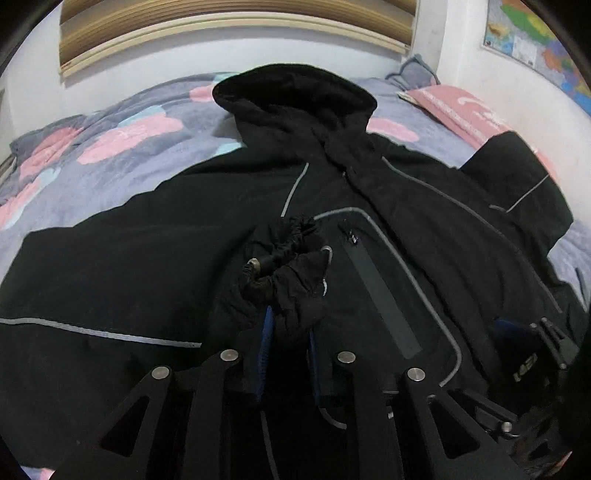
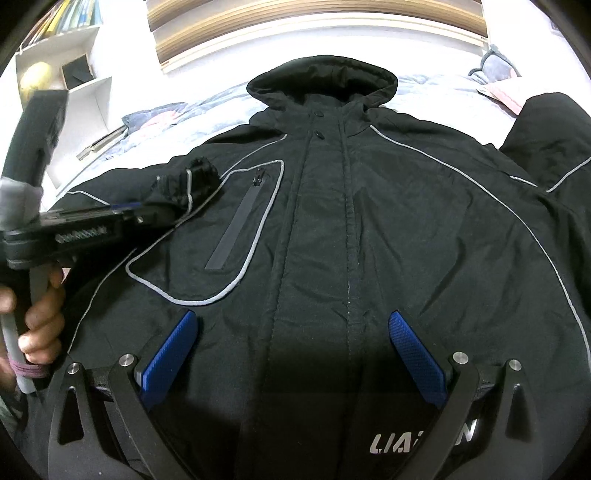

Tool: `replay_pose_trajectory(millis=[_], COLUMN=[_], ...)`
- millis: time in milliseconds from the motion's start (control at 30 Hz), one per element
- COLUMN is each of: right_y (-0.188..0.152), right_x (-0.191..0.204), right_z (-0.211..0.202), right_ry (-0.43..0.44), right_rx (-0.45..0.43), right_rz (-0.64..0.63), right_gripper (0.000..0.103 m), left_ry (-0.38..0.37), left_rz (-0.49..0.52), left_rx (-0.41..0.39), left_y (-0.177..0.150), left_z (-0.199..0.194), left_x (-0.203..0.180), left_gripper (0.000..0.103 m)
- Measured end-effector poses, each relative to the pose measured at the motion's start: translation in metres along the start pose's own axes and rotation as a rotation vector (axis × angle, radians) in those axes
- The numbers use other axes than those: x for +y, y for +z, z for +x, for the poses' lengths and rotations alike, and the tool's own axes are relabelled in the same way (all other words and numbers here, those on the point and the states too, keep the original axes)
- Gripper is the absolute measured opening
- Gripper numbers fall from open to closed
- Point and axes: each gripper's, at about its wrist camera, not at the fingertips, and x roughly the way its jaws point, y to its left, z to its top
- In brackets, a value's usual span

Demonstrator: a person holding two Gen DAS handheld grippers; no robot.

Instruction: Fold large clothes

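A black hooded jacket (image 2: 369, 192) with grey piping lies front-up on the bed, hood (image 1: 295, 88) toward the wall; it also fills the left wrist view (image 1: 424, 236). My left gripper (image 1: 288, 328) is shut on the elastic cuff of the jacket's left sleeve (image 1: 291, 280), held over the chest next to the zip pocket (image 1: 380, 299). From the right wrist view the left gripper (image 2: 147, 214) shows at the left with the cuff (image 2: 184, 184). My right gripper (image 2: 291, 321) is open and empty just above the jacket's lower front. The other sleeve (image 2: 546, 140) lies out at the right.
The bed has a grey duvet with pink patches (image 1: 122, 144) and a pink pillow (image 1: 461, 107) at the right. A white shelf unit (image 2: 74, 85) stands at the far left. A map (image 1: 532, 33) hangs on the wall.
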Motion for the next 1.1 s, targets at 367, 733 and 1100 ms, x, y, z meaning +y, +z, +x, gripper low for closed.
replay_pose_trajectory(millis=[367,733,1100], right_y=[0.064,0.107,0.149], right_x=[0.055,0.084,0.037], right_z=[-0.022,0.073,-0.011], right_ry=[0.172,0.304,0.199], right_rx=[0.086,0.243,-0.007], right_rz=[-0.017,0.172,0.081], right_gripper=[0.103,0.066,0.025], left_ry=[-0.128,0.018,0.066], left_rz=[-0.079,-0.173,-0.236], left_rx=[-0.187,-0.226,-0.246], left_y=[-0.012,-0.034,-0.016], left_z=[-0.114,-0.145,-0.139], left_x=[0.023,0.085,0.095], left_gripper=[0.063,0.063,0.063])
